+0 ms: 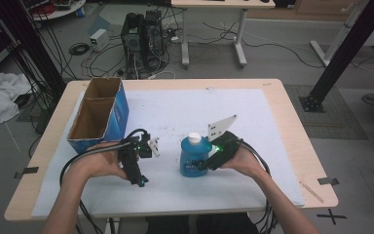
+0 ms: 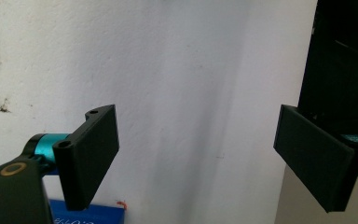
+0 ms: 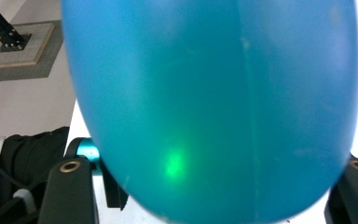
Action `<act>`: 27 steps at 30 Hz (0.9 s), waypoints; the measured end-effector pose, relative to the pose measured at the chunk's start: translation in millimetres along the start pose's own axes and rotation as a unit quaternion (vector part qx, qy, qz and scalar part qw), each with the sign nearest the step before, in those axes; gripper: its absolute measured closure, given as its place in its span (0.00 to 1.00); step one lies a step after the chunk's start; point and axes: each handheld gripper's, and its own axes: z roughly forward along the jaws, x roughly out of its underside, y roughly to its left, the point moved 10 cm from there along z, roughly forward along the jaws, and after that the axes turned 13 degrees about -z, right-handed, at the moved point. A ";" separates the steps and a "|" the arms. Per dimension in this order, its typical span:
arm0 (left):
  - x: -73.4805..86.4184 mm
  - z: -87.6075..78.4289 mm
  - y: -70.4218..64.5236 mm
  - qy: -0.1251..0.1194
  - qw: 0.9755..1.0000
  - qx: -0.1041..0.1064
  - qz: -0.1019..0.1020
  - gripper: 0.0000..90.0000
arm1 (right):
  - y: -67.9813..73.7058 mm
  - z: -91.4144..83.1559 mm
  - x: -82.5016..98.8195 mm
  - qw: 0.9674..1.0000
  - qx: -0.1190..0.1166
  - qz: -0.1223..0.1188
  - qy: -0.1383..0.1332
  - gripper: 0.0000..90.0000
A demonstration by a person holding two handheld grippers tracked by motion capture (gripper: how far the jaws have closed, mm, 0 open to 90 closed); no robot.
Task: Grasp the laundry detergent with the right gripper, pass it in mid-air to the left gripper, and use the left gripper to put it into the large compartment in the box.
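Right gripper (image 1: 208, 161) clamping the blue bottle (image 1: 193, 157)
Bottle stands upright, just left of that hand; left gripper (image 1: 152, 146) spread, empty.

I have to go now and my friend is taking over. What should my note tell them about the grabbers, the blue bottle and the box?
Right hand-held gripper: jaws on either side of the blue bottle, apparently clamped on it; the bottle stands upright on the white mat.
Left hand-held gripper: open, empty, held over the mat beside the cardboard box.
Box: open-topped, near the table's left edge, looks empty.
Done: bottle gripped.
Left: bottle not yet lifted; probably it goes to the box.
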 end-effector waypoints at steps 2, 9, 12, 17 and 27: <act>0.2 -0.2 0.0 0.000 1.000 0.000 0.000 0.16 | -0.2 0.2 0.0 1.000 0.000 0.000 0.000 0.36; 0.2 0.2 0.1 -0.002 1.000 0.002 -0.001 0.16 | 1.8 0.4 0.8 1.000 -0.003 0.004 0.006 0.40; 0.5 -0.1 0.3 0.001 1.000 0.001 -0.001 0.16 | 2.2 0.8 0.9 1.000 -0.003 0.007 0.007 0.40; 0.6 1.2 -0.1 -0.002 1.000 0.003 -0.002 0.16 | 2.0 1.4 0.8 1.000 -0.006 0.005 0.005 0.41; 2.0 1.6 0.1 0.000 1.000 0.003 -0.003 0.16 | 2.7 2.1 0.3 1.000 -0.019 0.003 -0.003 0.44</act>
